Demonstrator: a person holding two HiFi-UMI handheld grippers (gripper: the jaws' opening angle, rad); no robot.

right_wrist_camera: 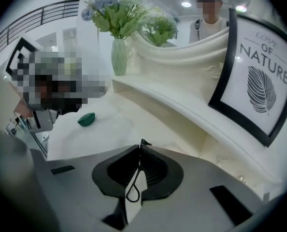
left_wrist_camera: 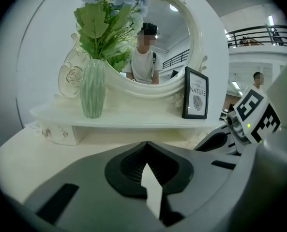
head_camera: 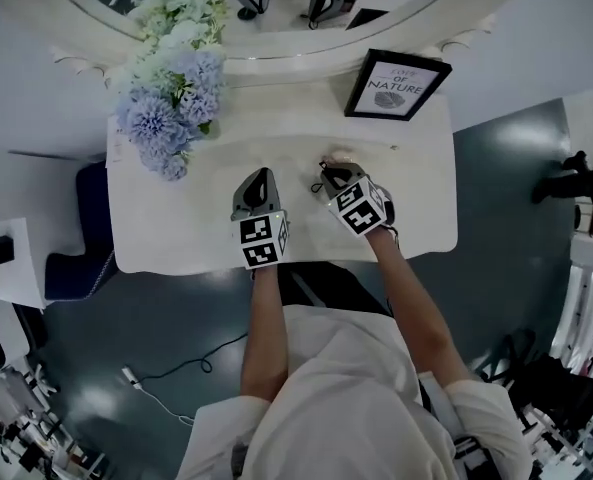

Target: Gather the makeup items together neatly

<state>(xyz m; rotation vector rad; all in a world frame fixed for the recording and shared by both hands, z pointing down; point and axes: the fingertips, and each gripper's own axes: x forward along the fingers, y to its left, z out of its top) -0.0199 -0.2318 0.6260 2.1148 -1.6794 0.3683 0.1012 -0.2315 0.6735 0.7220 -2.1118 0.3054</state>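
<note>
My right gripper is shut on a thin black loop, whose tip pokes out past the jaw ends. In the head view it sits over the white dressing table, right of centre, beside a small pale item. A small dark green teardrop-shaped item lies on the tabletop farther left in the right gripper view. My left gripper is shut with nothing between its jaws. It hovers over the table middle, just left of the right one.
A raised shelf runs along the table's back under a round mirror. On it stand a green vase of blue flowers at the left and a black-framed print at the right. A dark chair stands left of the table.
</note>
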